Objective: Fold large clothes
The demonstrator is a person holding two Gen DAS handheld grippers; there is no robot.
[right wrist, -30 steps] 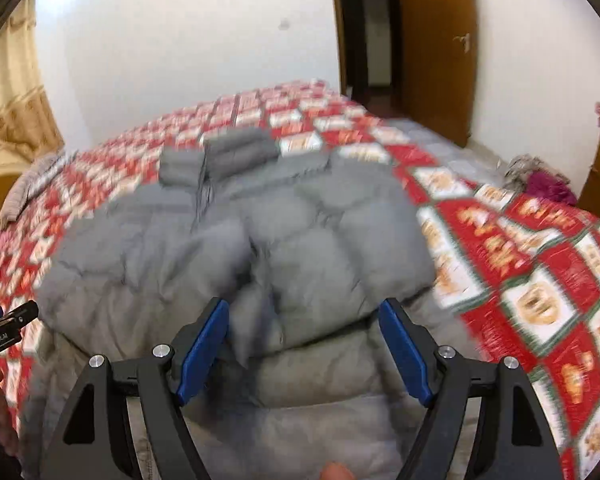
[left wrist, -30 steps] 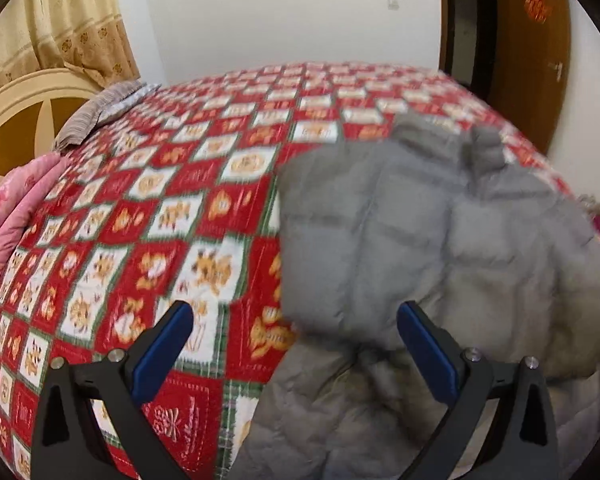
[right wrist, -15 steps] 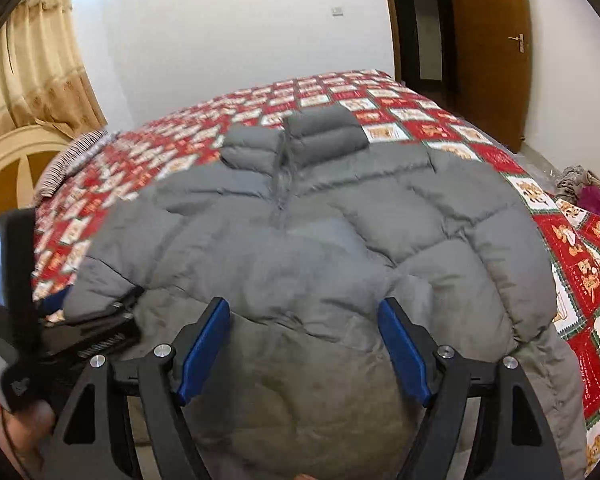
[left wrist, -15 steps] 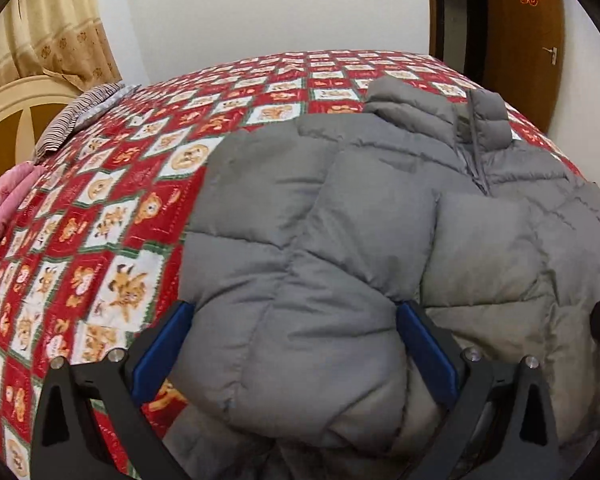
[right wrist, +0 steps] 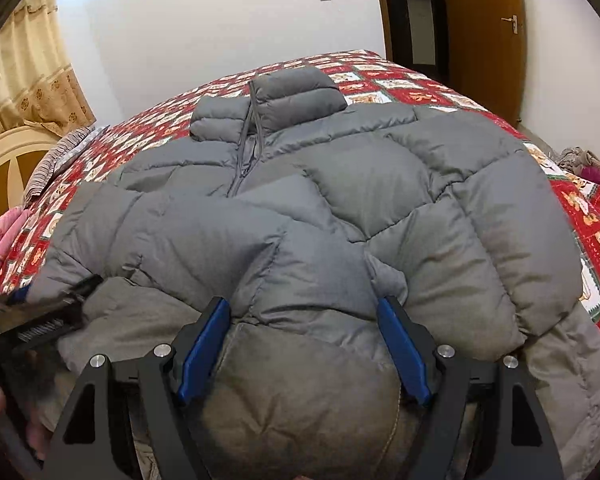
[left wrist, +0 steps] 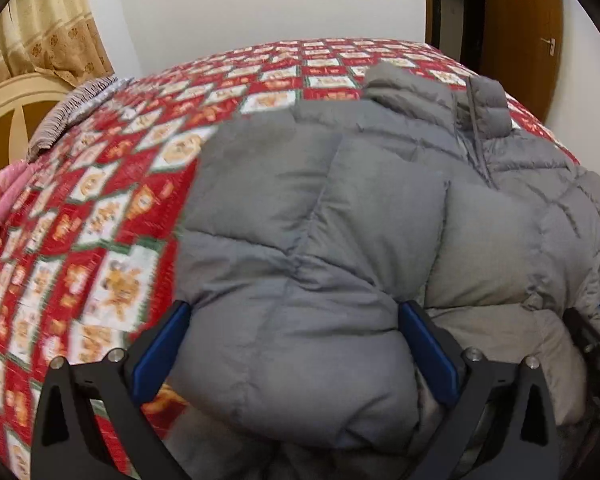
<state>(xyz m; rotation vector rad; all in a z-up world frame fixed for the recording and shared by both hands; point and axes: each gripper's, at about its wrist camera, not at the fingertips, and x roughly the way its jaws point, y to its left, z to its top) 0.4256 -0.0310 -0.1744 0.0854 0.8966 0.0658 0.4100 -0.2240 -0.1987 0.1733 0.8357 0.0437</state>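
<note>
Both my grippers are down over the jacket (right wrist: pixel 340 184), which lies front-up on the bed (left wrist: pixel 112 200), collar (right wrist: pixel 268 100) toward the far wall, zip closed. Left gripper (left wrist: pixel 292 344): jaws stand wide, a puffed fold of the jacket bulges between them, and the pads look clear of the fabric, so I call it open, not a grip. Right gripper (right wrist: pixel 304 340): jaws also wide, straddling the near hem area, nothing pinched that I can see. The sleeves appear already laid across the chest, so I judge the step in hand is taking the near edge to fold it up toward the collar. To do it well: push each pair of jaws low enough to catch every layer of the padding, not just the top skin; close firmly, since down filling is slippery and springs back; keep both grippers level with each other so the fold line runs straight; lift only enough to clear the bulk, carry toward the collar, then press to let air out before letting go. Risk, as I judge it: a thin pinch will slide off and the sleeve will flop out. Count: one jacket, one collar, one bed, two grippers, one striped cloth (left wrist: pixel 72 116) near the headboard, one pink bundle (left wrist: pixel 0 208) at the left edge, one door (right wrist: pixel 488 28), one curtain (left wrist: pixel 40 36)
</note>
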